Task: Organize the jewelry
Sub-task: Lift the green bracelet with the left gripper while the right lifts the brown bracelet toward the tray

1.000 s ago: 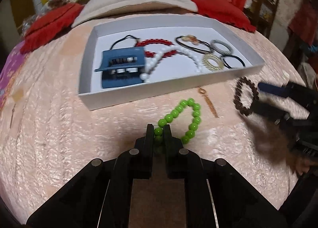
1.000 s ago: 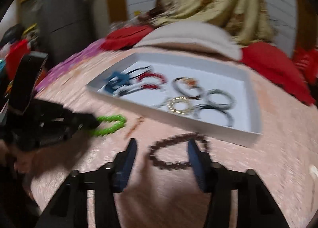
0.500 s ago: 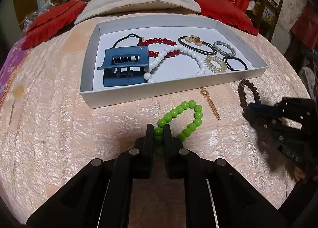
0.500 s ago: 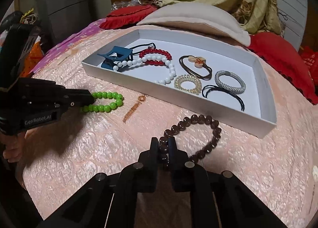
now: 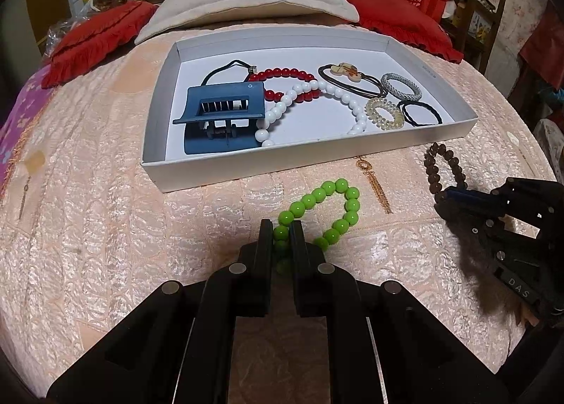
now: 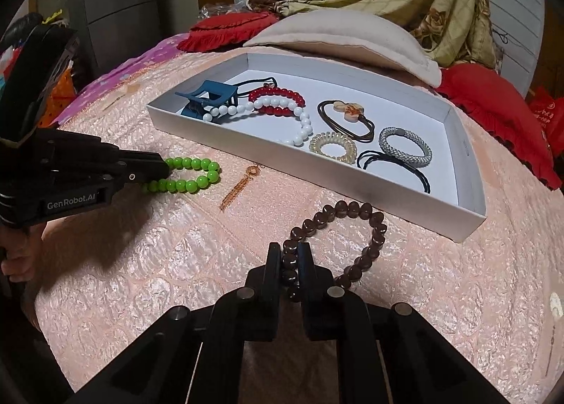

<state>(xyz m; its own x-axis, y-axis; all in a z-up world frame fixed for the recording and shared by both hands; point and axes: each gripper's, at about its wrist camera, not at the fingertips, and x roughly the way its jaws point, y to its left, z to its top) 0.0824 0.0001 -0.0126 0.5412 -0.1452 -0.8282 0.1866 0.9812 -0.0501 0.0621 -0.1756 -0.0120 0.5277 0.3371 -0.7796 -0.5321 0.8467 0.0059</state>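
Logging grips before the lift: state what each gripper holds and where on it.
Left gripper: green bead bracelet, pinched at its near beads. Right gripper: brown bead bracelet, pinched at its near-left beads.

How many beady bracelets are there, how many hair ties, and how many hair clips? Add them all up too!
Bead bracelets: 4 (red, white, green, brown)
Hair ties: 4 (brown one with a flower charm, silver braided, clear spiral, black)
Blue claw hair clip: 1
Total: 9
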